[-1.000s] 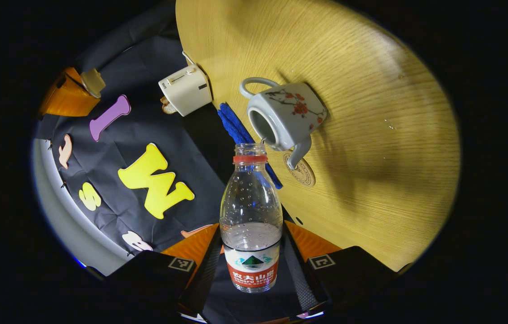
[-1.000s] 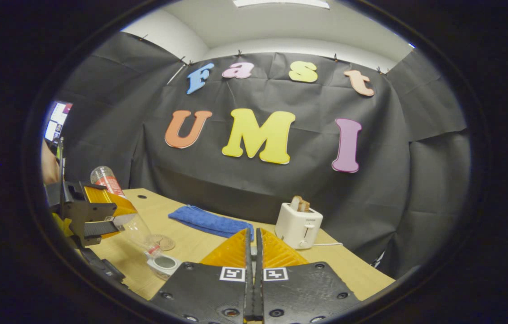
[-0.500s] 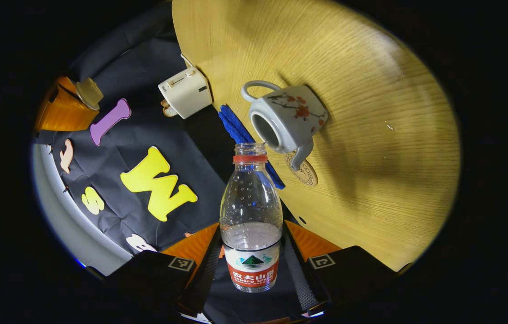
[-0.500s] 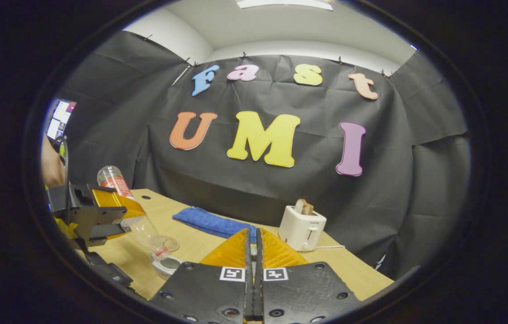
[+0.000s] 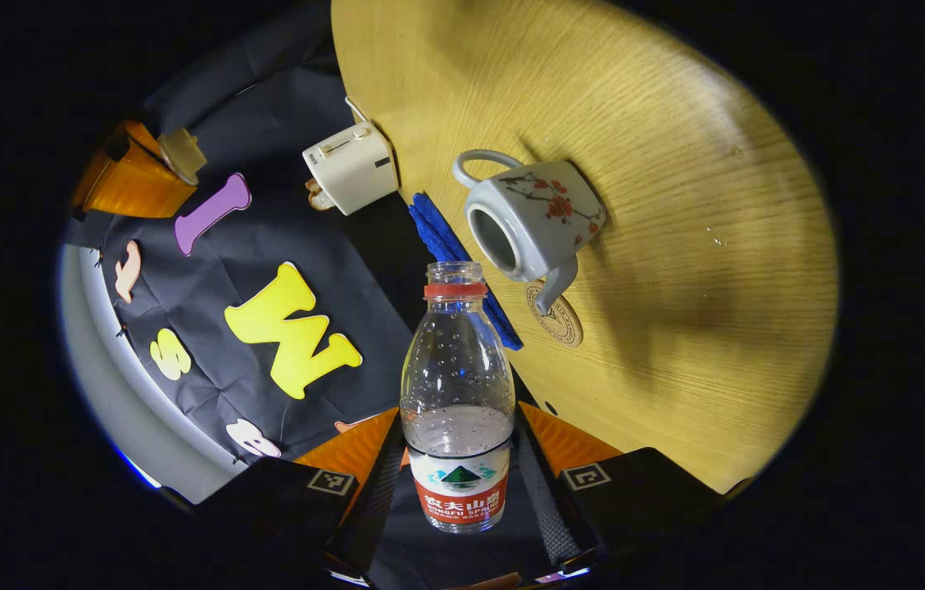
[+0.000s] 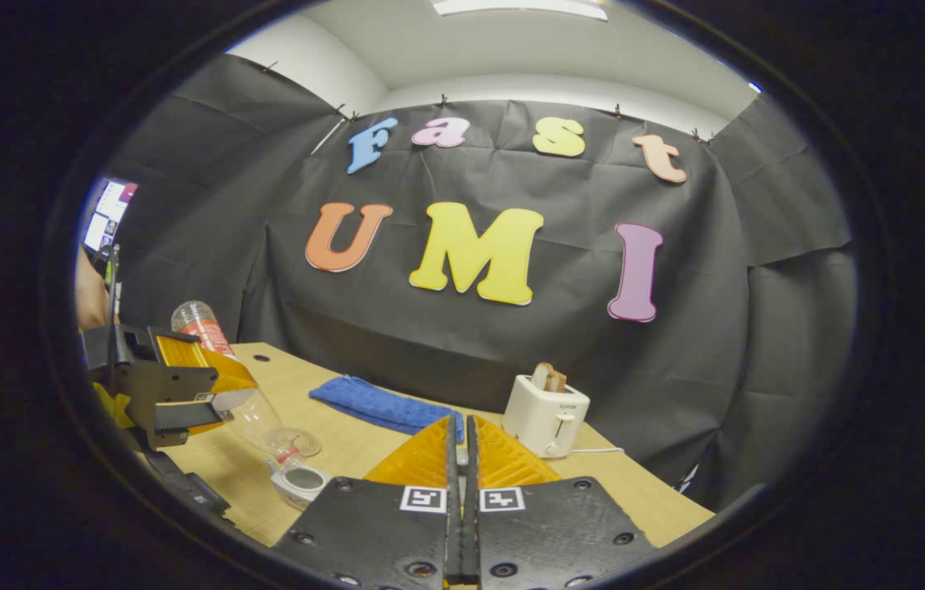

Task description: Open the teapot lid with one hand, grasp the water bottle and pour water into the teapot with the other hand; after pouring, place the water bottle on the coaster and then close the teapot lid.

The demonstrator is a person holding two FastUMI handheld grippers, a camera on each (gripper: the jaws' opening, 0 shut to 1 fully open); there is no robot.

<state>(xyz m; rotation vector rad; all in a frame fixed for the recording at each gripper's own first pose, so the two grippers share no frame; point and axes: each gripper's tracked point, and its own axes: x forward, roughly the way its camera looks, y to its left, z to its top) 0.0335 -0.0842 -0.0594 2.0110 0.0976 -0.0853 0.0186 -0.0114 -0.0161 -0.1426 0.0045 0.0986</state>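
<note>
Between my left gripper's (image 5: 460, 459) two fingers I find the clear plastic water bottle (image 5: 457, 393) with its red neck ring and red-and-white label, both fingers pressed against its lower body; its cap is off and a little water lies in it. From the right gripper view the same bottle (image 6: 253, 414) is tipped steeply, mouth down, directly over the open mouth of the grey-white ceramic teapot (image 6: 298, 483), with the left gripper (image 6: 183, 385) clamped round it and a part of the person's arm (image 6: 91, 295) behind. In the left gripper view the teapot (image 5: 532, 217), painted with red blossoms, stands on the light wooden table (image 5: 675, 205) with its lid off, its spout pointing over the round wooden coaster (image 5: 556, 315) lying just beside it. A folded blue cloth (image 5: 458, 262) lies near the table's far edge, close behind the teapot, and a white toaster (image 5: 351, 168) with a slice of bread in it stands further along that edge. My right gripper (image 6: 462, 459) is raised above the table, its fingers pressed together; the left gripper view shows it (image 5: 130, 176) pinching the pale teapot lid (image 5: 182, 154), well apart from the teapot.
</note>
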